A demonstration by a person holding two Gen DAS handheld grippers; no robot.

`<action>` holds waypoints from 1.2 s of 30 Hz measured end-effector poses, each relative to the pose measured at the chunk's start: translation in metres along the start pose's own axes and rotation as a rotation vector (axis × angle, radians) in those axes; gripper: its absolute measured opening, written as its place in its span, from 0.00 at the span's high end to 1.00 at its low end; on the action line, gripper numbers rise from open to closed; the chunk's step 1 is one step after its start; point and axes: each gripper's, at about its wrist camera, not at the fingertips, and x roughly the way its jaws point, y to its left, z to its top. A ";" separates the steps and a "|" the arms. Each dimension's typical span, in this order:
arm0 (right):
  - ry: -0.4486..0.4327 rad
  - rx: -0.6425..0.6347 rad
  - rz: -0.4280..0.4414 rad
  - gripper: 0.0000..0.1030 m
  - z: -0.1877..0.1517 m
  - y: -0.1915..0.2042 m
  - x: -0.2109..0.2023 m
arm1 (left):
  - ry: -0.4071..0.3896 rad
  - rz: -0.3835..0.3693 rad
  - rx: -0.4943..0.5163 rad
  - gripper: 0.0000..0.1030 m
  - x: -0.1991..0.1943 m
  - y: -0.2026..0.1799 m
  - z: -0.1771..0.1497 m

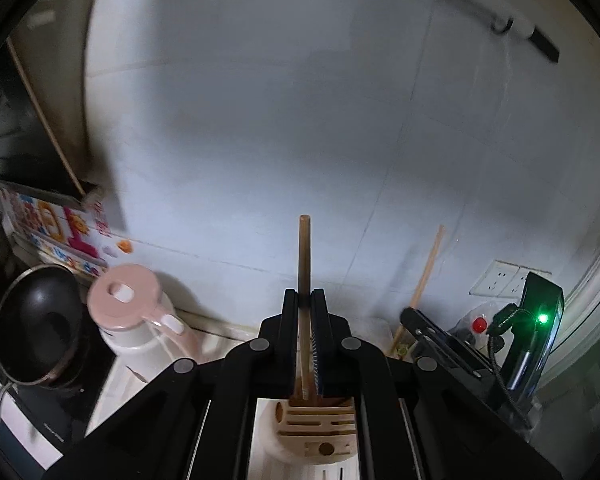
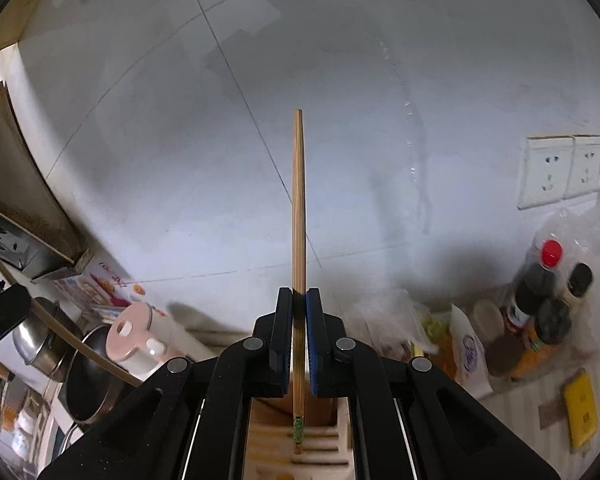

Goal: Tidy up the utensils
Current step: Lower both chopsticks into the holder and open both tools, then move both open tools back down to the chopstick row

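My left gripper (image 1: 305, 296) is shut on a wooden chopstick (image 1: 304, 252) that stands upright, its lower end reaching down to the wooden utensil holder (image 1: 318, 428) below the jaws. My right gripper (image 2: 299, 296) is shut on a second wooden chopstick (image 2: 298, 200), also upright, with its decorated lower tip at a slot of the wooden holder (image 2: 320, 444). The right gripper (image 1: 440, 336) and its chopstick (image 1: 426, 272) show at the right of the left wrist view. The left gripper's chopstick (image 2: 72, 344) crosses the left of the right wrist view.
A pink-lidded jug (image 1: 134, 312) and a black pan (image 1: 36, 328) stand left of the holder. Sauce bottles (image 2: 536, 300), plastic bags and a yellow box (image 2: 580, 408) sit at the right. White tiled wall with sockets (image 2: 564, 168) lies behind.
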 end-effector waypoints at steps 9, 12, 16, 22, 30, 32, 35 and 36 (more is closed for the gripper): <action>-0.048 -0.040 -0.038 0.94 -0.019 -0.008 0.037 | 0.126 0.038 0.035 0.96 0.068 -0.004 -0.027; -0.044 -0.066 -0.041 0.94 -0.028 -0.011 0.043 | 0.170 0.035 0.028 0.96 0.080 0.001 -0.032; 0.015 -0.097 -0.034 0.93 -0.032 -0.011 0.045 | 0.195 0.040 -0.016 0.92 0.074 0.008 -0.030; 0.043 -0.054 -0.009 0.62 -0.018 -0.018 0.011 | 0.136 0.087 -0.015 0.23 0.040 0.013 -0.024; 0.063 0.025 -0.099 0.44 -0.025 -0.042 -0.051 | 0.143 0.179 0.005 0.00 0.012 0.037 -0.056; 0.082 0.038 -0.134 0.38 -0.036 -0.052 -0.061 | 0.170 0.185 -0.004 0.00 0.013 0.043 -0.076; 0.118 0.074 -0.147 0.26 -0.062 -0.071 -0.072 | 0.228 0.203 0.002 0.00 0.024 0.048 -0.107; 0.129 0.080 -0.160 0.24 -0.074 -0.077 -0.074 | 0.251 0.208 0.008 0.00 0.028 0.048 -0.117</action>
